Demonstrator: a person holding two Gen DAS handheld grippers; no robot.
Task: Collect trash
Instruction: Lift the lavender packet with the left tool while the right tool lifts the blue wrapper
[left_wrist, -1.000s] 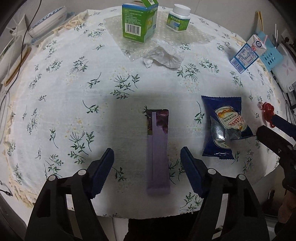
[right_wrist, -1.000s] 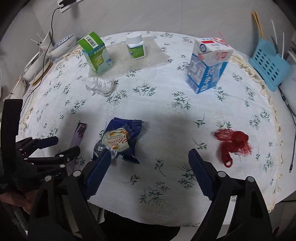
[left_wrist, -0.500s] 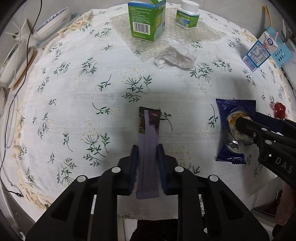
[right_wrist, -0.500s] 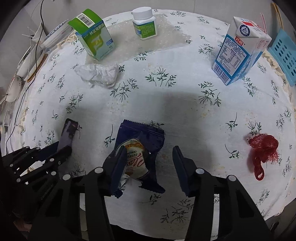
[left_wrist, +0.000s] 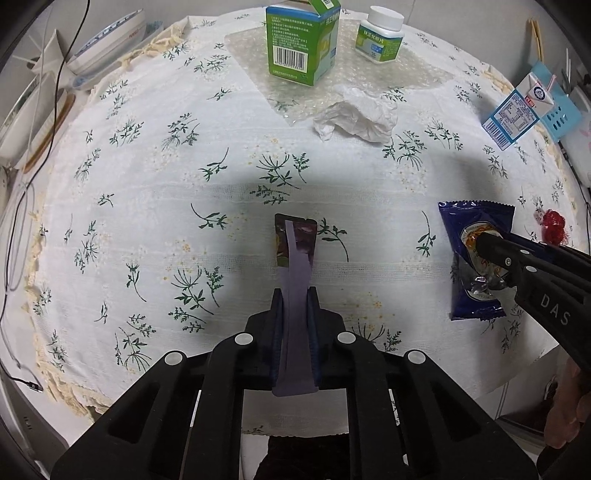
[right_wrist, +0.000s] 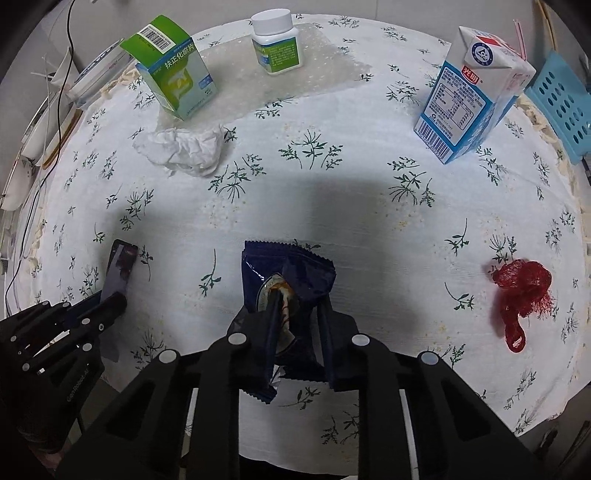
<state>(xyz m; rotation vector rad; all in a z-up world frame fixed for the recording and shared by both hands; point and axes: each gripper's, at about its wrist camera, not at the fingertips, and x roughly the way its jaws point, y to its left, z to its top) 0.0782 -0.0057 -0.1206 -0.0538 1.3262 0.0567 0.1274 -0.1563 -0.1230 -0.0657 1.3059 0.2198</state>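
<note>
A long purple sachet wrapper (left_wrist: 295, 251) lies lengthwise on the flowered tablecloth (left_wrist: 147, 184), and my left gripper (left_wrist: 295, 295) is shut on its near half. In the right wrist view the same sachet (right_wrist: 120, 269) shows at the left with the left gripper (right_wrist: 110, 301) on it. A dark blue snack wrapper (right_wrist: 295, 266) sits crumpled between the pads of my right gripper (right_wrist: 297, 299), whose jaws are closing and press into it. The left wrist view shows that blue wrapper (left_wrist: 476, 221) at the right, with the right gripper (left_wrist: 484, 243) over it.
A crumpled white tissue (right_wrist: 184, 147), a green box (right_wrist: 173, 77) and a white pill bottle (right_wrist: 275, 44) sit at the back. A blue milk carton (right_wrist: 469, 92) stands back right beside a blue basket (right_wrist: 561, 107). A red net (right_wrist: 522, 284) lies right. The table's front edge is close below both grippers.
Both grippers came down from open and closed: the left onto the purple sachet, the right onto the blue snack wrapper, which has crumpled between its pads.
</note>
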